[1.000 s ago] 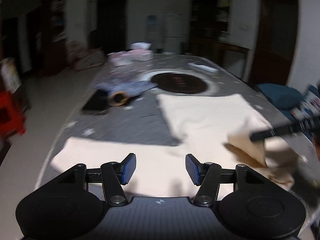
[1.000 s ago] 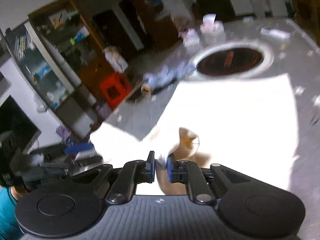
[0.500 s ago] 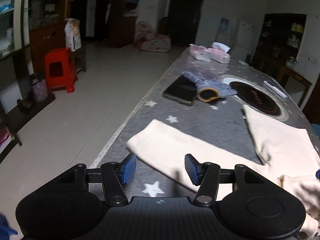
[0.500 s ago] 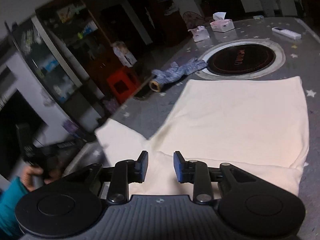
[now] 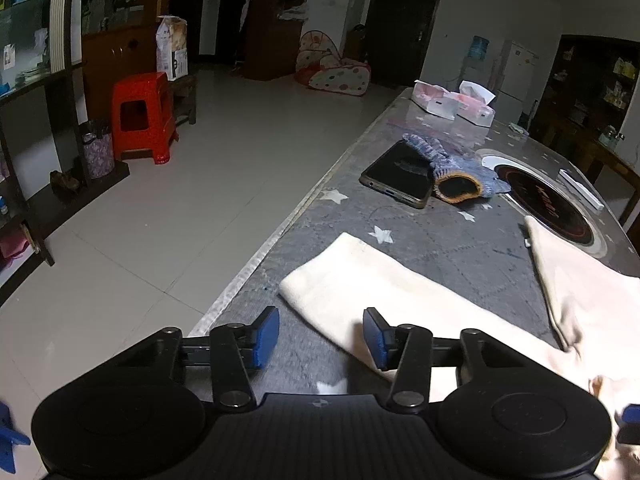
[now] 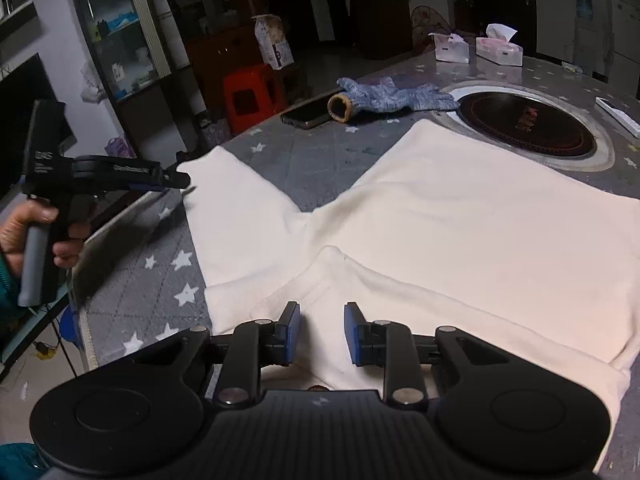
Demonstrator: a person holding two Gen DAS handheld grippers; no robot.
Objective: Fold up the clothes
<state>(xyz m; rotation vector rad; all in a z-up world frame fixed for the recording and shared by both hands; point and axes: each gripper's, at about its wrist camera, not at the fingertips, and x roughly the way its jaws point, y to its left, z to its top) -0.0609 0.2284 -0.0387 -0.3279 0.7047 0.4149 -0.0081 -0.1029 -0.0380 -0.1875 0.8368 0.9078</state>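
A cream long-sleeved top [image 6: 472, 220] lies flat on the grey star-patterned table [image 6: 152, 280]. One sleeve is folded across its near part; the other sleeve [image 5: 360, 280] stretches out toward the table's left edge. My left gripper [image 5: 320, 334] is open, hovering just before that sleeve's cuff; it also shows in the right wrist view [image 6: 176, 180], next to the cuff. My right gripper [image 6: 320, 332] is open and empty over the folded sleeve.
A blue knitted glove [image 5: 452, 168] and a dark phone [image 5: 400, 176] lie further along the table. A round black hob [image 6: 528, 124] is set into the table beyond the top. Tissue boxes [image 6: 498, 50] stand at the far end. A red stool [image 5: 144, 116] stands on the floor.
My right gripper has let go of the sleeve it held, laid it across the top and opened. My left gripper has swung left toward the outstretched sleeve's cuff.
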